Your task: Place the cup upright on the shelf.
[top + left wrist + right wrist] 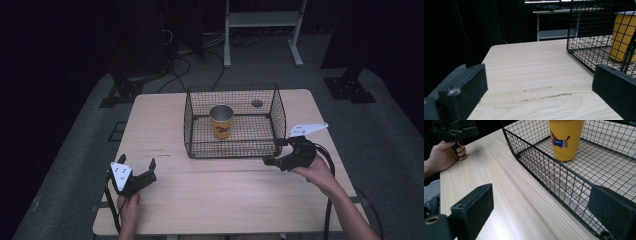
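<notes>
A yellow cup (pixel 221 121) is seen upright inside a black wire basket (pixel 235 148), which is set on the far middle of the wooden worktop (pixel 220 195). The cup is placed left of the basket's centre, on the basket floor, apart from all walls. A dog print and the word "Puppy" are seen on its side in the right gripper view (pixel 565 138).

The right gripper (pixel 274 150) is held at the basket's near right corner, jaws released and spread wide; one jaw is seen just by the basket's corner wire, the other over bare worktop. Contact with the wire cannot be told.

The left gripper (pixel 137 164) is held low over the near left of the worktop, well apart from the basket, jaws released and wide, nothing between them. It is gripped by the left hand (pixel 129 207). Scuff marks (pixel 544 92) are noted on the wood ahead of it.
</notes>
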A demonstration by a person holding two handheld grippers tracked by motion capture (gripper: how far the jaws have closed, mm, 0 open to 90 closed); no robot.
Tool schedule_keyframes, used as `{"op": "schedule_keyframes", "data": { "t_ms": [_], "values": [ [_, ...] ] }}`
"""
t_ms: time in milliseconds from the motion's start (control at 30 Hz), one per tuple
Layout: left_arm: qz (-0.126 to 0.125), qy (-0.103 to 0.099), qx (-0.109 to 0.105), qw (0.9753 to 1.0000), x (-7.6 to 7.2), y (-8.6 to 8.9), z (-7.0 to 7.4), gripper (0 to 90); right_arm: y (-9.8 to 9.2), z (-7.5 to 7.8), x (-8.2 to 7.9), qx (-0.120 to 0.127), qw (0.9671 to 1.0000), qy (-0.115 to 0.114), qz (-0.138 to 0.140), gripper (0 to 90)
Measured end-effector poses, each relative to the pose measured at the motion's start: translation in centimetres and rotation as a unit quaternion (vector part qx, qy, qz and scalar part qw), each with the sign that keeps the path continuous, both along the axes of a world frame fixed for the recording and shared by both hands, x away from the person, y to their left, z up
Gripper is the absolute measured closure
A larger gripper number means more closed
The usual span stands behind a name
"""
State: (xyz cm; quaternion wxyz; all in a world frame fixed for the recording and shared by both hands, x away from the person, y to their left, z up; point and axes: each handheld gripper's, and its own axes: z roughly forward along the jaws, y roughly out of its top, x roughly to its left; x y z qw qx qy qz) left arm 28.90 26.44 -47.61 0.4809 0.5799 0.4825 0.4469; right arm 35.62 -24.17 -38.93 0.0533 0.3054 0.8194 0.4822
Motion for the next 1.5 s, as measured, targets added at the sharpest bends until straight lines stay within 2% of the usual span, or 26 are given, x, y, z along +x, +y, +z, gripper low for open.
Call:
{"op": "schedule_keyframes", "data": {
  "t_ms": [433,667,1500],
  "values": [
    [0.001,-0.001,0.000,1.0000,0.0,0.0,0.0,0.0,-1.1,-1.0,-1.2,-0.004,0.9999,0.006,-0.007,5.8],
    [0.001,-0.001,0.000,1.0000,0.0,0.0,0.0,0.0,-2.0,-1.5,-1.8,0.006,0.9998,0.011,-0.015,5.8],
    [0.004,-0.002,0.002,1.0000,0.0,-0.1,0.0,0.0,-4.1,-3.5,-3.7,0.015,0.9990,0.025,-0.033,6.0]
  ]
}}
